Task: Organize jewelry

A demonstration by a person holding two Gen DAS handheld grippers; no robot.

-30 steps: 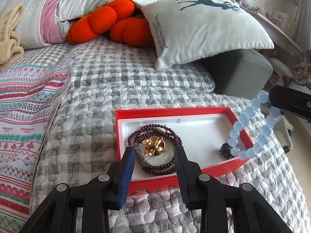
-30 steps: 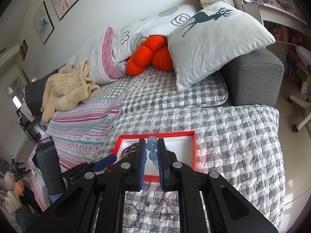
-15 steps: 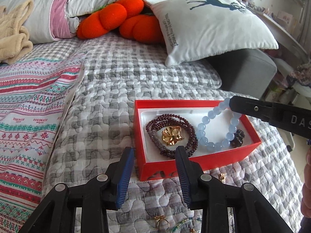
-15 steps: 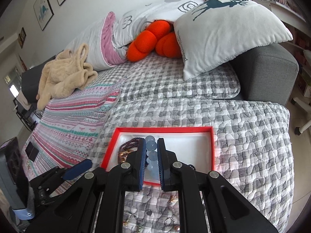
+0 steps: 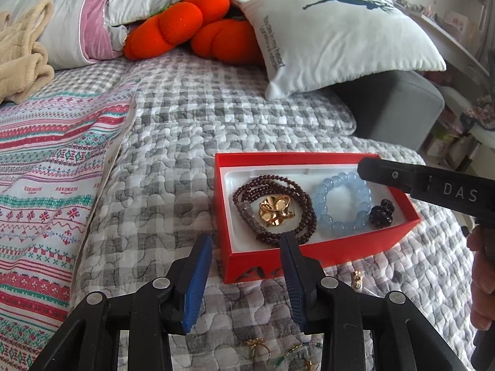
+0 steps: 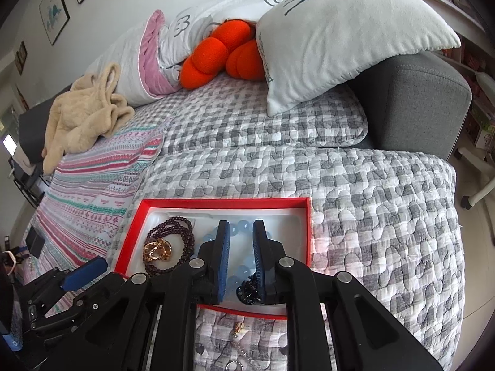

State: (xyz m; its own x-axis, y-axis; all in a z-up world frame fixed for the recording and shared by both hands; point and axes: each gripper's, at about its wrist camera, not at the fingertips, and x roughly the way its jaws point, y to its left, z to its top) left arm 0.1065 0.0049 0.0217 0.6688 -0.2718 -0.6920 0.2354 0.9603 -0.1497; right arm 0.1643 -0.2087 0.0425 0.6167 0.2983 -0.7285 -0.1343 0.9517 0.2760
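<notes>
Letting go of the blue bead bracelet (image 5: 342, 205): right gripper (image 6: 242, 258) jaws are opening, and the bracelet lies flat on the white liner of the red box (image 5: 324, 252), pads off it, so I call it released. Some beads show through the gap between my fingers (image 6: 223, 266) in the right wrist view, not pinched. I'm low and angled into the box so the beads settle on the liner instead of bouncing out.

Left gripper (image 5: 246, 281) hovers just in front of the box's near wall, jaws opening, nothing between the pads. My read: it's parked there to steady the box or take the next piece.

Count in the box:
- 1 blue bead bracelet, middle-right
- 1 dark red beaded strand (image 5: 278, 204), coiled in several loops, left
- 1 gold flower-shaped piece (image 5: 276, 210), sitting inside that coil
- 1 small black beaded piece (image 5: 381, 213), touching the blue bracelet at the right end

Still loose on the grey check quilt (image 5: 173, 160) near the front wall: 1 small gold earring (image 5: 358, 278), a gold ring (image 5: 258, 347), a green bead strand (image 5: 287, 357), partly hidden by the grippers. There may be more; cannot tell.

Box placed within reach of both hands, loose pieces in front: short transfers.
</notes>
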